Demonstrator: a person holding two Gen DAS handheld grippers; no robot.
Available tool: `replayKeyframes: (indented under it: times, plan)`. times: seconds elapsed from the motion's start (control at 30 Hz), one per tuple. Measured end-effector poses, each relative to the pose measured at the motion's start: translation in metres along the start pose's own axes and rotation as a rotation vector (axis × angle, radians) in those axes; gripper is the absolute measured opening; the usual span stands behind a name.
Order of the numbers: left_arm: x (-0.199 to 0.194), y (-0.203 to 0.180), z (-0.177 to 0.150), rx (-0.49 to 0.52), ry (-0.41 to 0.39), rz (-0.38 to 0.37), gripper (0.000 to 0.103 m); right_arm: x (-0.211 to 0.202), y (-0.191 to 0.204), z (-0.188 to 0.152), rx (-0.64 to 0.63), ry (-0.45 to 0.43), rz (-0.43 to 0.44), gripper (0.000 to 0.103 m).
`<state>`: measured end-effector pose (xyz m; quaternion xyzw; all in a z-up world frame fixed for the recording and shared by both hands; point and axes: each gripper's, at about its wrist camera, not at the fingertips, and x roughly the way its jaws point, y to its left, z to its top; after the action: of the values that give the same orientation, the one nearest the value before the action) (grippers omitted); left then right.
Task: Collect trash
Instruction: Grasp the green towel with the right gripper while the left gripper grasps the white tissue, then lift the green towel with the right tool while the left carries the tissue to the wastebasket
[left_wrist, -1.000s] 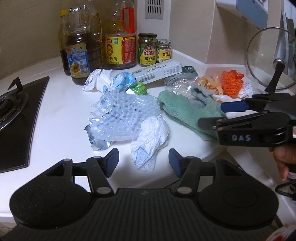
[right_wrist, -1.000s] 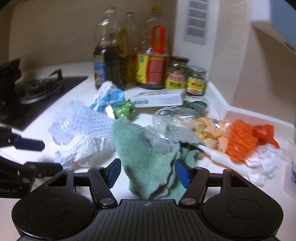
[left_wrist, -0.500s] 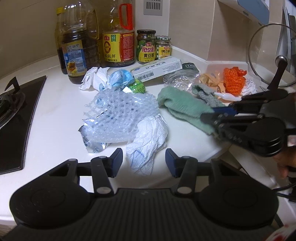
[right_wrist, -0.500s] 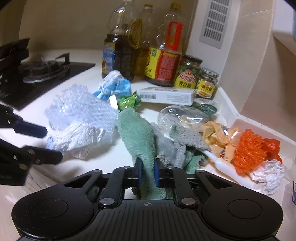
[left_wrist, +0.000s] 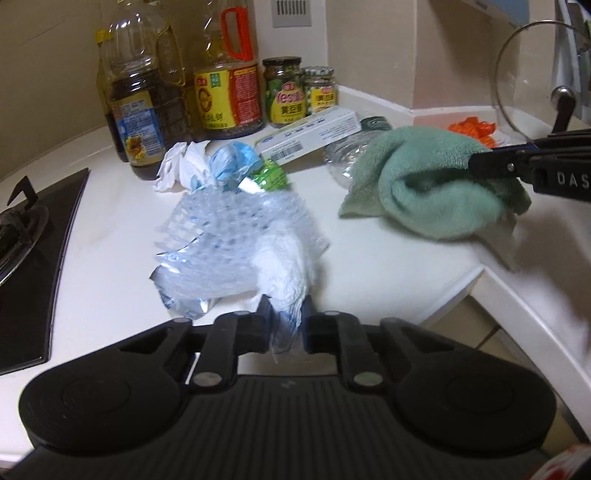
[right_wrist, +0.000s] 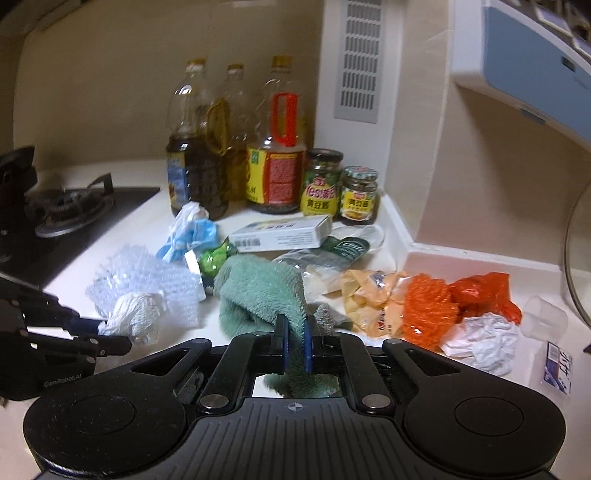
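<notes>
A crumpled white tissue (left_wrist: 284, 269) lies on the counter's front edge against a sheet of bubble wrap (left_wrist: 229, 236). My left gripper (left_wrist: 286, 321) is closing on the tissue's near end, pads pressing it. The same gripper (right_wrist: 110, 338) shows low at the left of the right wrist view, at the tissue (right_wrist: 136, 314). My right gripper (right_wrist: 295, 339) is closing its last bit on a green cloth (right_wrist: 258, 291), which hangs bunched from the pads. In the left wrist view that gripper (left_wrist: 476, 162) holds the green cloth (left_wrist: 432, 184) raised off the counter.
Oil bottles (left_wrist: 225, 85) and jars (left_wrist: 284, 92) line the back wall behind a white box (left_wrist: 310, 136). Blue wrapper (left_wrist: 232, 162), green wrapper (left_wrist: 269, 177), orange net (right_wrist: 428, 306), red bag (right_wrist: 484, 295), yellow wrappers (right_wrist: 369, 295) and white paper (right_wrist: 484, 339) litter the counter. Stove (left_wrist: 26, 236) left, glass lid (left_wrist: 524, 74) right.
Both grippers have gone from open to shut. The left one closed on the tissue's near end. The right one closed on the green cloth and lifted it into a bunch.
</notes>
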<state>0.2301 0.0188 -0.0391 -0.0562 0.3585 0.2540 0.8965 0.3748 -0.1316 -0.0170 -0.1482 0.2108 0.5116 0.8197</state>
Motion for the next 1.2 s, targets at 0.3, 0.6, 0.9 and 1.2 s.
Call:
replayKeyframes:
  times: [0.3,0.6,0.9,1.2]
  plan:
    - [-0.022,0.009,0.014,-0.049,-0.063,-0.065,0.011,-0.024,-0.022,0.019,0.094,-0.059,-0.014,0.008]
    - [-0.046,0.011,0.020,-0.075,-0.114,-0.126,0.011,-0.047,-0.030,0.051,0.111,-0.153,0.006,0.007]
    - [-0.064,0.010,0.014,-0.065,-0.131,-0.161,0.011,-0.082,-0.022,0.083,0.096,-0.268,0.025,0.007]
    - [-0.078,0.010,0.003,-0.068,-0.136,-0.189,0.011,-0.123,0.001,0.105,0.065,-0.340,0.034,0.006]
